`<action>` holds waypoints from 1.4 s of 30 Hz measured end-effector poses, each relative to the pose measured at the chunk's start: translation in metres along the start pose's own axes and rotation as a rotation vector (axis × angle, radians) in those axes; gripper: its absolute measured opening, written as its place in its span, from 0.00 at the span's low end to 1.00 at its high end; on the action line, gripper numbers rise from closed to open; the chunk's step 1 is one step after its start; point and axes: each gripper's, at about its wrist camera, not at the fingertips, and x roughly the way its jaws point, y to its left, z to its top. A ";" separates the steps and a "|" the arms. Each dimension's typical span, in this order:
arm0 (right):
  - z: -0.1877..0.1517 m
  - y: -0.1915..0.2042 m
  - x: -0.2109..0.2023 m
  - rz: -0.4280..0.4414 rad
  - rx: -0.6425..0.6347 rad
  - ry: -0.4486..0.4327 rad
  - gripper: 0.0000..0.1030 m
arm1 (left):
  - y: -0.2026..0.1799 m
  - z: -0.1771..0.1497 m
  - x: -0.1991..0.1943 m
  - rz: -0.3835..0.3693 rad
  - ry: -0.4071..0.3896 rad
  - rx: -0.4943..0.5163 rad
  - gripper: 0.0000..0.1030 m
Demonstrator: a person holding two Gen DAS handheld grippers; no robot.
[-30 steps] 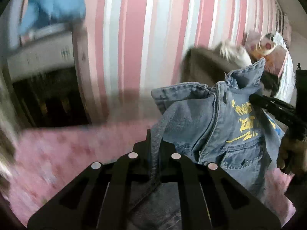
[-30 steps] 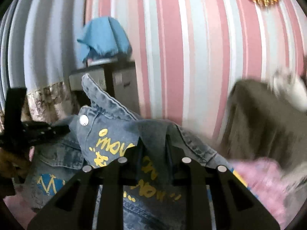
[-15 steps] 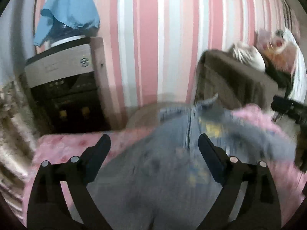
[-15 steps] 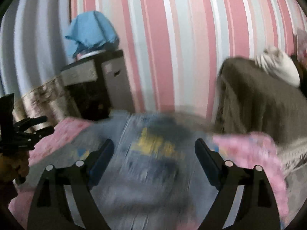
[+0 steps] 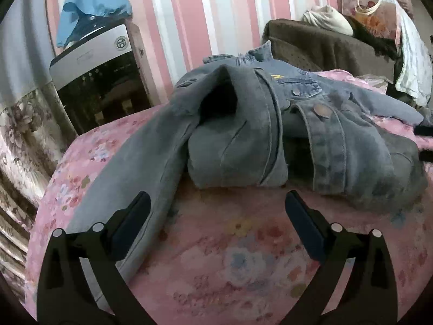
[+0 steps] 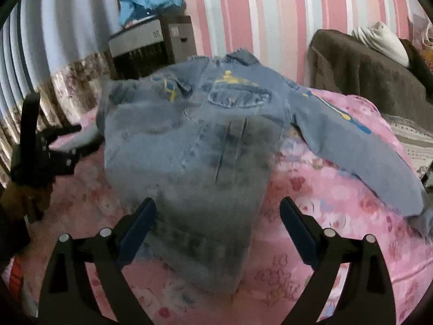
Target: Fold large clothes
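Note:
A blue denim jacket (image 5: 243, 124) with yellow print lies crumpled, front side up, on a pink floral sheet (image 5: 243, 257). One sleeve runs down toward the left finger in the left wrist view. My left gripper (image 5: 216, 222) is open and empty just in front of the jacket's hem. In the right wrist view the jacket (image 6: 194, 146) lies ahead with a sleeve stretched to the right. My right gripper (image 6: 217, 224) is open and empty, its jaws standing over the hem. The left gripper (image 6: 54, 146) also shows at the left edge there.
A water dispenser (image 5: 100, 70) with a blue cloth (image 5: 92, 5) on top stands behind the bed's left corner. A brown sofa (image 5: 324, 46) with bags and cloths is at the back right. A striped pink wall runs behind. A floral curtain (image 5: 24, 135) hangs at left.
Both grippers held the jacket up in the air, then opened and let it go. The jacket dropped onto the pink sheet and now lies in front of both open grippers.

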 end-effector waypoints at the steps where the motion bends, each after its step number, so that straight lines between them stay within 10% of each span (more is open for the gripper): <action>1: -0.002 0.000 0.000 -0.007 0.008 0.004 0.90 | 0.000 0.003 0.005 0.015 0.003 0.001 0.96; 8: -0.008 -0.012 0.023 0.035 0.088 0.087 0.87 | -0.005 0.024 0.033 0.014 0.031 -0.030 0.97; 11: -0.008 -0.010 0.030 0.093 0.110 0.094 0.23 | -0.009 0.028 0.043 -0.060 0.046 -0.049 0.73; 15: 0.005 -0.013 0.012 0.084 0.109 -0.008 0.15 | -0.018 0.034 0.043 -0.132 0.056 -0.030 0.14; 26: 0.078 -0.063 -0.107 0.094 0.124 -0.293 0.14 | 0.036 0.081 -0.083 -0.197 -0.050 -0.061 0.08; 29: 0.082 -0.069 -0.125 0.110 0.099 -0.241 0.18 | 0.051 0.086 -0.112 -0.272 -0.012 -0.080 0.17; 31: 0.069 -0.074 -0.133 0.069 0.108 -0.224 0.57 | 0.057 0.076 -0.117 -0.277 0.060 -0.063 0.48; 32: 0.060 -0.075 -0.135 0.053 0.100 -0.210 0.88 | 0.058 0.066 -0.117 -0.243 0.091 -0.053 0.92; 34: 0.033 -0.075 -0.134 0.043 0.077 -0.166 0.93 | 0.063 0.038 -0.123 -0.130 0.092 -0.047 0.97; 42: -0.037 -0.083 -0.075 0.062 0.178 0.019 0.93 | 0.035 -0.066 -0.100 -0.174 0.233 -0.163 0.97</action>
